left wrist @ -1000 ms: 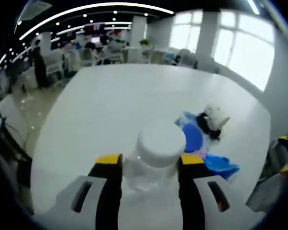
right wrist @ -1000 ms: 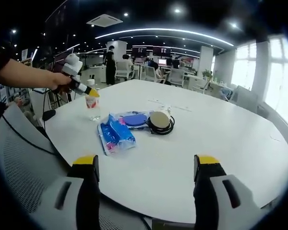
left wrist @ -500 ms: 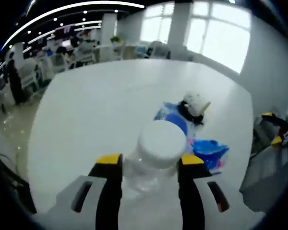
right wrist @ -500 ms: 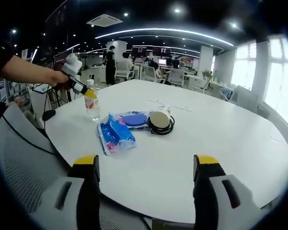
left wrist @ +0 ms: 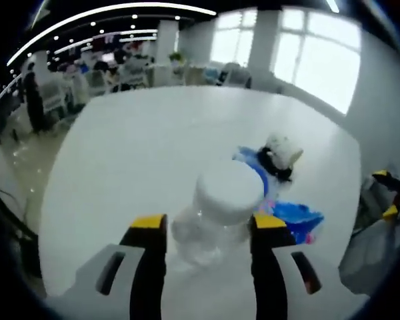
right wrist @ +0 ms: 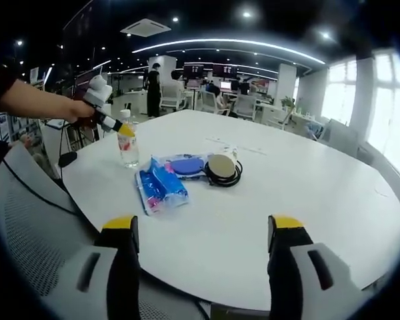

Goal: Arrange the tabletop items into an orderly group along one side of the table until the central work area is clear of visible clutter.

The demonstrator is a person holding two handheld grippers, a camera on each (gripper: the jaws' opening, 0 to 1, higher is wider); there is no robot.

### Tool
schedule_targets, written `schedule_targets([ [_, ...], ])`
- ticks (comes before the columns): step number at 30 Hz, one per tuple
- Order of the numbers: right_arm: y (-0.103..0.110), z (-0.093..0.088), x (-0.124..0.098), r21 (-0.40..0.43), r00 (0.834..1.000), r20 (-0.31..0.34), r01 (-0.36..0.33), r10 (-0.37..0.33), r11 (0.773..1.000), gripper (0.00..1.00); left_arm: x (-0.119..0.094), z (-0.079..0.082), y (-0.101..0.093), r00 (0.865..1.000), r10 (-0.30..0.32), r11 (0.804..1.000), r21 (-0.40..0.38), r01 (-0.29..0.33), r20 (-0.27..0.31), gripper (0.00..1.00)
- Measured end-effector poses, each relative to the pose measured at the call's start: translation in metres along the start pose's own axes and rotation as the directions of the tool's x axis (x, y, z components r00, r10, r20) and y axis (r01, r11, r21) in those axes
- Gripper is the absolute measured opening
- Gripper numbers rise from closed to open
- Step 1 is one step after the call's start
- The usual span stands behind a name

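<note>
Left claw (left wrist: 207, 230): its two jaws are clamping a clear bottle (left wrist: 213, 217) by the body, below the white cap.
Bottle: it is standing upright, long axis vertical and cap pointing up, near the surface's (right wrist: 307, 200) edge on the person's side; in the right claw view (right wrist: 127, 141) it is sitting just beside the blue packets.
Right claw (right wrist: 203, 233): its jaws are standing wide apart, gripping nothing, hanging off the near edge of the surface.
Blue packets (right wrist: 159, 187): they are lying flat, long axis running from the near edge toward the middle.
Blue lid (right wrist: 182, 165): it is lying flat between the packets and the roll.
Roll (right wrist: 222, 167): it is resting on a black cord, touching the blue things.
Hand (right wrist: 77, 110): it is holding the left claw's handle.
</note>
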State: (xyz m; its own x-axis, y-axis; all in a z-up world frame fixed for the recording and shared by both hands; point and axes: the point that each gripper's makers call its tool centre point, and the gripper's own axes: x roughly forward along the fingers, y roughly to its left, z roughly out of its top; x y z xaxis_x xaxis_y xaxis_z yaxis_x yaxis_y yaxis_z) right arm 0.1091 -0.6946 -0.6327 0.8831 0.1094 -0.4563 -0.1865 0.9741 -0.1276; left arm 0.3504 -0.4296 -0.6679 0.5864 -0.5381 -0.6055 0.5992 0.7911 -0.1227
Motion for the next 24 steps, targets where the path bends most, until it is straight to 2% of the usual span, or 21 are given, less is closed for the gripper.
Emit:
schedule_targets([
  [6,0.0,-0.001,0.0,-0.001,1.0,-0.004,-0.001,0.001,1.0,0.79,-0.001,-0.007,-0.001,0.998,0.063,0.998,-0.006,-0.063,0.004,0.48],
  [10,0.001,-0.001,0.0,-0.003,1.0,-0.006,-0.004,0.003,1.0,0.78,0.001,-0.004,0.001,0.995,0.093,0.995,-0.041,-0.091,0.038,0.45],
  [16,0.001,-0.001,-0.001,-0.005,1.0,-0.008,-0.001,0.001,1.0,0.78,0.003,-0.002,0.001,0.995,0.078,0.996,-0.037,-0.075,0.066,0.44],
  [24,0.001,-0.001,0.0,-0.004,1.0,-0.01,-0.002,0.002,1.0,0.78,0.004,0.001,0.009,0.998,0.018,1.0,-0.005,-0.018,0.053,0.43],
])
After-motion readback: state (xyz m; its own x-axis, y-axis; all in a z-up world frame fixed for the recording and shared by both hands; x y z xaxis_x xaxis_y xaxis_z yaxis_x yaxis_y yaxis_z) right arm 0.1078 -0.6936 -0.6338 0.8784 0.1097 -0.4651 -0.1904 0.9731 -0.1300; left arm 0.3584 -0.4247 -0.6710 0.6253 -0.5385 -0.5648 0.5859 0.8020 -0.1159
